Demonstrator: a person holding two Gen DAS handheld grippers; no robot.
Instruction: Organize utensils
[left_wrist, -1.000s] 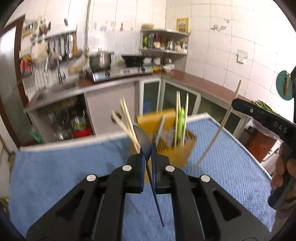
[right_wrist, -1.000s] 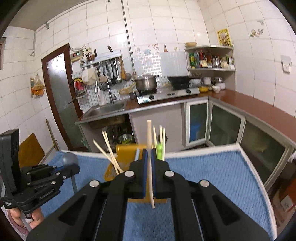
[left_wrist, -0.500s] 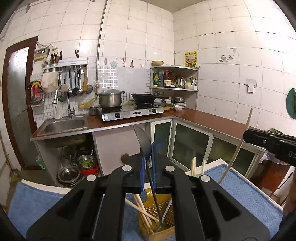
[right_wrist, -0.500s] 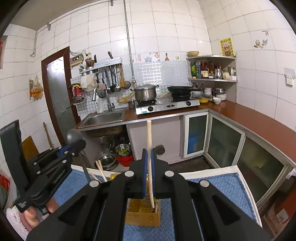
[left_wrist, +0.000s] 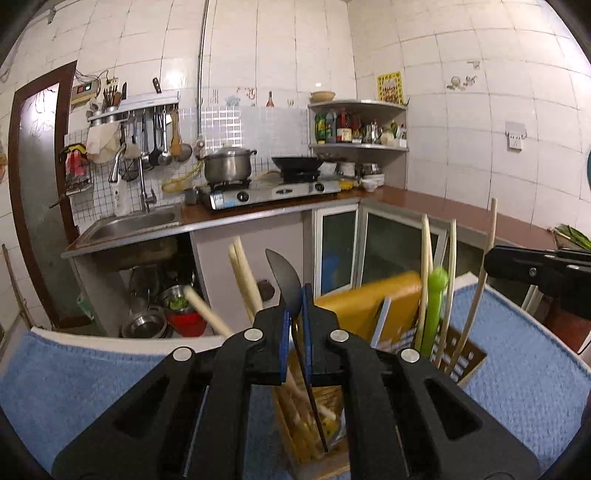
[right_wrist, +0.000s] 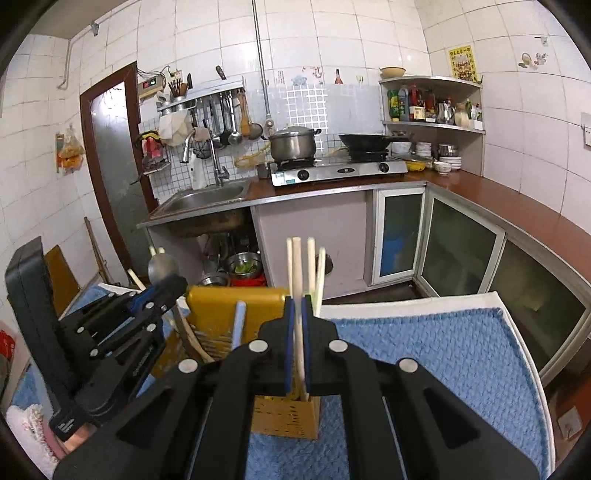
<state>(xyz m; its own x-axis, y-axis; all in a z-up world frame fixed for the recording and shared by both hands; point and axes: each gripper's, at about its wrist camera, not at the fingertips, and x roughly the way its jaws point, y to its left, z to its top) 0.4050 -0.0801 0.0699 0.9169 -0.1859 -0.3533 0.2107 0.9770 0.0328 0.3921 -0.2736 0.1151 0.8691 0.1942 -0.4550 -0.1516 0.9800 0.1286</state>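
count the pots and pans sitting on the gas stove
2: a lidded steel pot on the left burner of the stove, and a black wok on the right burner. Nothing seems hidden behind them.

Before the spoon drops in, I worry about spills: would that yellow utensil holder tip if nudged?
Probably yes. The yellow utensil holder looks like thin perforated plastic, likely light. Tall chopsticks stand well above its rim, raising its balance. The blue towel underneath is soft, perhaps unsteady footing.
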